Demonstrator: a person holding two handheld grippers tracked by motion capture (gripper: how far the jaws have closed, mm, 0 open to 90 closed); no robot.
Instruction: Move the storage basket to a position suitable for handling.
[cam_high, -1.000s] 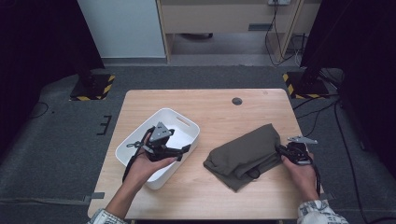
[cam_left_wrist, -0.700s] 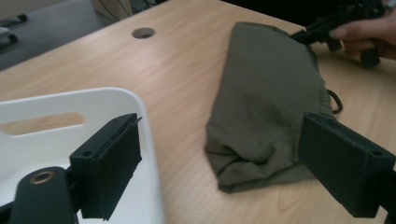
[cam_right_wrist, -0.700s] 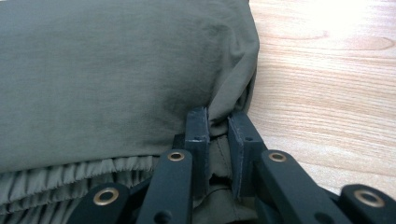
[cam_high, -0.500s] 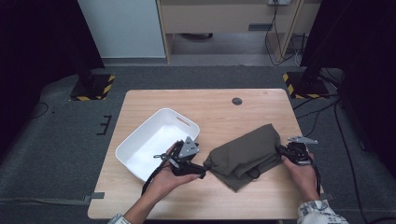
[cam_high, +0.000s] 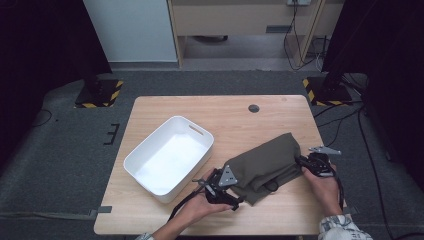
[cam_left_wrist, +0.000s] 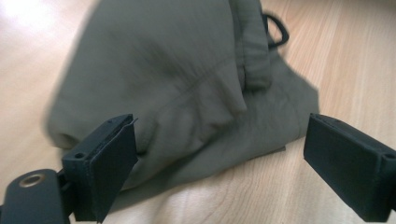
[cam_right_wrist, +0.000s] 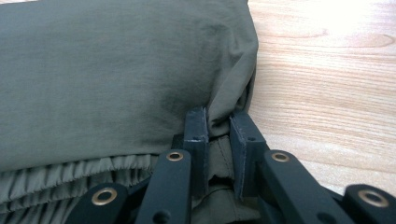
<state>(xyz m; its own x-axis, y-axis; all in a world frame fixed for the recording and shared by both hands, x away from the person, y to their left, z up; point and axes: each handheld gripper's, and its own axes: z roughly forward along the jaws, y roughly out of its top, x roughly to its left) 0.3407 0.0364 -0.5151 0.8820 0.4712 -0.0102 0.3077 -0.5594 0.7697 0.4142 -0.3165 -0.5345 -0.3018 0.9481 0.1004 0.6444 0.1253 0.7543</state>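
Olive garment (cam_high: 265, 162) pinched in right tongs (cam_right_wrist: 218, 135), seemingly between left tongs (cam_left_wrist: 219, 163)

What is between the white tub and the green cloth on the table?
Just bare wooden table, as the high view shows. Near the front edge, the left gripper sits by the gap between the white tub and the green cloth.

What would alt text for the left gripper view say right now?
The left claw hangs open just above the near edge of a folded olive-green garment on the light wooden table, one black jaw on each side of the rumpled cloth. A dark cord loop peeks out at the garment's far side.
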